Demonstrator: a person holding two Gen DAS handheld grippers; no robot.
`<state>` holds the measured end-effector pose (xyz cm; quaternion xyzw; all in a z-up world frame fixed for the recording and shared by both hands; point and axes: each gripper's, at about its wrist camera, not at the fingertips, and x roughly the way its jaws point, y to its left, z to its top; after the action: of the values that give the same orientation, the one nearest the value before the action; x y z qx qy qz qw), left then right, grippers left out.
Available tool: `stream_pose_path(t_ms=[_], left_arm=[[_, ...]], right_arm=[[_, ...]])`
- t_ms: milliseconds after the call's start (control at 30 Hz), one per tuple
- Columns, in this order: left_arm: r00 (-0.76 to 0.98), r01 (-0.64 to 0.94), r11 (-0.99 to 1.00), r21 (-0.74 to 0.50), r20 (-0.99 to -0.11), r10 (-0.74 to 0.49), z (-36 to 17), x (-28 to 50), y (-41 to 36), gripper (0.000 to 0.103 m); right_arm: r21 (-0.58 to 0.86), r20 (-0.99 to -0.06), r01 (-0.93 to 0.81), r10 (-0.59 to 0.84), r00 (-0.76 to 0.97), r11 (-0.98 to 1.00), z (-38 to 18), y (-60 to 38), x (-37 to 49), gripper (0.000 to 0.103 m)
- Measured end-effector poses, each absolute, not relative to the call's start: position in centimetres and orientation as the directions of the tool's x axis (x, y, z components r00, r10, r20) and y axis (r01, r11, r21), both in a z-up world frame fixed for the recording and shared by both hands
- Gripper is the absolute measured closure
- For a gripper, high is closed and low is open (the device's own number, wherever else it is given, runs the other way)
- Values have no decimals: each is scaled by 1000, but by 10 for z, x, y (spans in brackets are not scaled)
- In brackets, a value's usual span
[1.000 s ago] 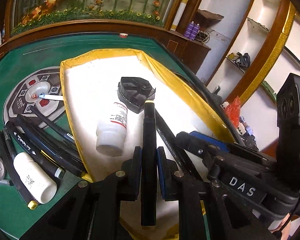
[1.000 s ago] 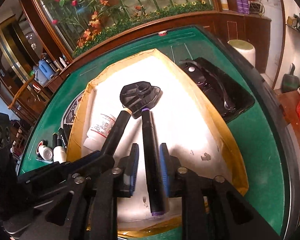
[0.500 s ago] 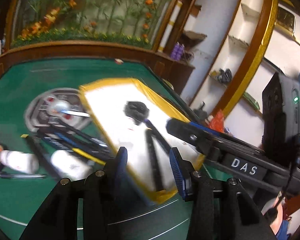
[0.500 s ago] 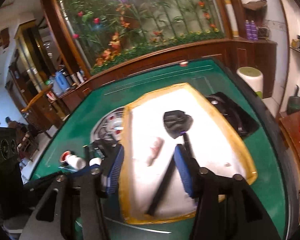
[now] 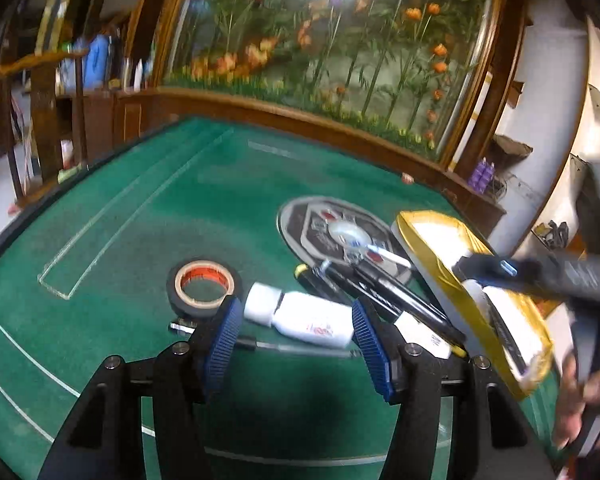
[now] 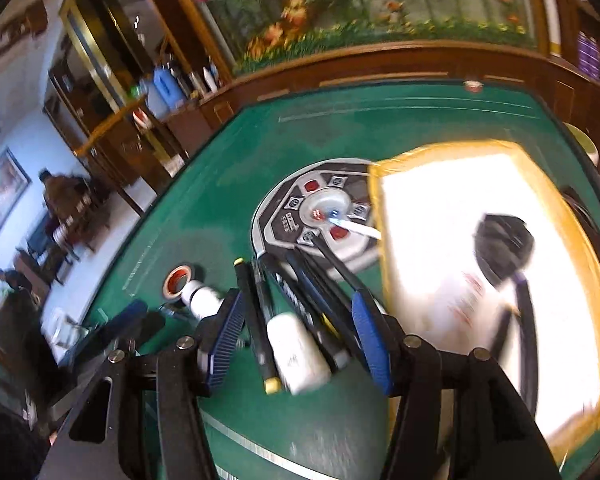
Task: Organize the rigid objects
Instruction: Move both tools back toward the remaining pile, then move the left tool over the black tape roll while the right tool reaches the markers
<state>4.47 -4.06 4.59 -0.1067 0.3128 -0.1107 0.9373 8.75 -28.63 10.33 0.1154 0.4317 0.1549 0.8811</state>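
On the green table (image 5: 148, 216): one loose group of things lies left of the tray, in both wrist views.
Left gripper (image 5: 296, 334): jaws apart and just been opening; nothing is pressed between the blue pads, the white bottle only shows in the gap behind them.
Right gripper (image 6: 296, 338): jaws apart, nothing clamped; a second white bottle (image 6: 300, 354) and black markers (image 6: 296, 292) lie on the felt under the gap.
White bottle (image 5: 300, 314): on its side, just beside the tape roll.
Tape roll (image 5: 202, 286): black, orange core, flat on the felt.
Tray (image 6: 384, 264): yellow rim, white floor; a black part (image 6: 502, 246) and dark markers lie inside, blurred.
Round panel (image 5: 328, 232): between the markers and the far table edge.
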Motion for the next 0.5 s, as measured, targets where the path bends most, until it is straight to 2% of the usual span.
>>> stream_pose_path(t_ms=[133,267,500], left_arm=[[793,173,942,-289,-526,-307,49,43,-42,42],[788,165,937,-308,-531,-313,49,41,-36,42],[800,130,939,-318,-525,-289,47,35,-29,42]], right_arm=[[349,-763,-79,332,555,934,82,-280,121,48],[335,-792,3,280,543,942,64,-282,140,51],[187,-831,59,125,542,981,62,-279,186,53]])
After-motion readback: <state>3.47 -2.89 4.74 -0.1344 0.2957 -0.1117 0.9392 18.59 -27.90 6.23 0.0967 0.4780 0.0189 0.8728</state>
